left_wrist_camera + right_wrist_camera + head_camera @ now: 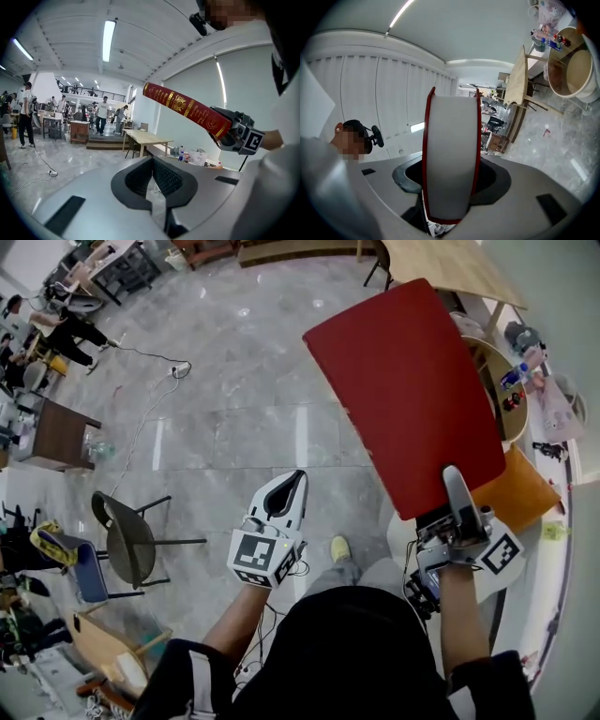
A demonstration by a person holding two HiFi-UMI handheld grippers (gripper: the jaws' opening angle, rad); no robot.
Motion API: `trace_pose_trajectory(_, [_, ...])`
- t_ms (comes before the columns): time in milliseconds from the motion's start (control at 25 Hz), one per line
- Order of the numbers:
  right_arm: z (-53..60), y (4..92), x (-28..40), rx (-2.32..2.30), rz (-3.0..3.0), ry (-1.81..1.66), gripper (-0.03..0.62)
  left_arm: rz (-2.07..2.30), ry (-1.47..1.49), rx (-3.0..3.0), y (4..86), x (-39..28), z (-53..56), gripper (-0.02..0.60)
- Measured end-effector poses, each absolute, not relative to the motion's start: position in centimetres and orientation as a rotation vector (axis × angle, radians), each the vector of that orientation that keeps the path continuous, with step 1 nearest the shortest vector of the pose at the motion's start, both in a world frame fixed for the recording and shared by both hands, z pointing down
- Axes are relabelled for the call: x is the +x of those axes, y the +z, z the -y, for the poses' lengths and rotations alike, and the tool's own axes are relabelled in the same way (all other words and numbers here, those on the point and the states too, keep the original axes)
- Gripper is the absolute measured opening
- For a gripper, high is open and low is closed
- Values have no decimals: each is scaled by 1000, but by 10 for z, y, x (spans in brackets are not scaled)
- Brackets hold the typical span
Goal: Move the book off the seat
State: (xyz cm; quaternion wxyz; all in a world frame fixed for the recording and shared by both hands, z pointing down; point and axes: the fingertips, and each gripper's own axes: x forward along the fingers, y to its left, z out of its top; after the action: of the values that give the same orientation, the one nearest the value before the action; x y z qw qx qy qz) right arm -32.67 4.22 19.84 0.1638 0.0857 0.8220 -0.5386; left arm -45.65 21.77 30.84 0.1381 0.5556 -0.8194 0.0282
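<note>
The right gripper (454, 488) is clenched on the near edge of the red book (403, 390). In the right gripper view the book's white page edge (451, 159) stands upright between the two jaws, which press on its red covers from either side. The book is up in the air, cover towards the head camera, reaching far and left from the gripper over the grey floor (234, 427). Its near right corner lies just beside an orange cushion (520, 491) in the head view. Farther right is a round wooden tabletop (500, 381) with small items on it.

The left gripper (298, 478) is left of the book and apart from it, its jaws closed together on nothing. A dark chair (127, 540) stands far left on the floor.
</note>
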Motion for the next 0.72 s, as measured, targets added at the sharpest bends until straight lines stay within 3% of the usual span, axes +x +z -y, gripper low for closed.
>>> trace_pose_trajectory(720, [-41, 176, -364, 227, -2350, -1473, 244, 2394, -2, 1610, 304, -490, -227, 12])
